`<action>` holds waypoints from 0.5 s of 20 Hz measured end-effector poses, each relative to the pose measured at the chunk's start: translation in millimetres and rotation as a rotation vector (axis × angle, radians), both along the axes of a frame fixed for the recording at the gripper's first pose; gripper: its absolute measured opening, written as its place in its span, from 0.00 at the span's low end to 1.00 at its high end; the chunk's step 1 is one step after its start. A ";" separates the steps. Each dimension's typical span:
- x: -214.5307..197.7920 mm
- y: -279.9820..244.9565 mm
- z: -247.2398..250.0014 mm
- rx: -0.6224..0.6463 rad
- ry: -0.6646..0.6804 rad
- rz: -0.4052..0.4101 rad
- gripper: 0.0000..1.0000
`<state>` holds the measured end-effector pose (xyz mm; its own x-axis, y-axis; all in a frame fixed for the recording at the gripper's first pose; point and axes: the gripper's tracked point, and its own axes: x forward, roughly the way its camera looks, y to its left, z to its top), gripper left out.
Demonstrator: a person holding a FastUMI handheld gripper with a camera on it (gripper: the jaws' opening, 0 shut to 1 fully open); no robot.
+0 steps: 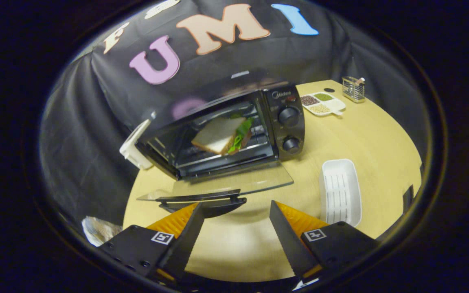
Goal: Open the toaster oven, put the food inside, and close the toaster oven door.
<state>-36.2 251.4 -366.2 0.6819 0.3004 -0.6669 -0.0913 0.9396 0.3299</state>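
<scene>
Claw [237, 211] spread wide, holding nothing; bare desk [381, 138] visible between the two fingers [193, 228]. Left fingertip just short of the door handle [202, 200], near it but seemingly not touching; right fingertip apart from it, over open desk.

Oven [234, 130] standing ahead, beyond the fingers, at the far side of the desk against the black cloth. Door [234, 185] dropped fully open, lying flat and reaching toward the claw, glass pane see-through, dark handle along its near edge. Sandwich [222, 136] already inside on the rack: white bread on top, green leaf poking out on the right side, sitting tilted. Two round knobs [288, 116] on the panel at the oven's right end, one above the other.

White tray [340, 191] resting on the desk to the right of the door, ahead of the right finger, well apart from the oven. Divided dish [323, 103] with grains or seeds in its compartments farther back, right of the oven. Small wire holder [353, 88] just beyond that dish, near the desk's far edge. White object [134, 148] leaning at the oven's left corner, kind unclear. Crumpled foil-like thing [98, 230] low at the left, beside the left finger, off the desk edge.
</scene>
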 end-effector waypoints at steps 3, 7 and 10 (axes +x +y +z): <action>14.6 5.4 16.5 0.035 -0.042 -0.037 1.00; 28.6 17.9 29.1 0.048 -0.092 -0.037 1.00; 42.1 20.2 38.1 0.049 -0.132 -0.047 1.00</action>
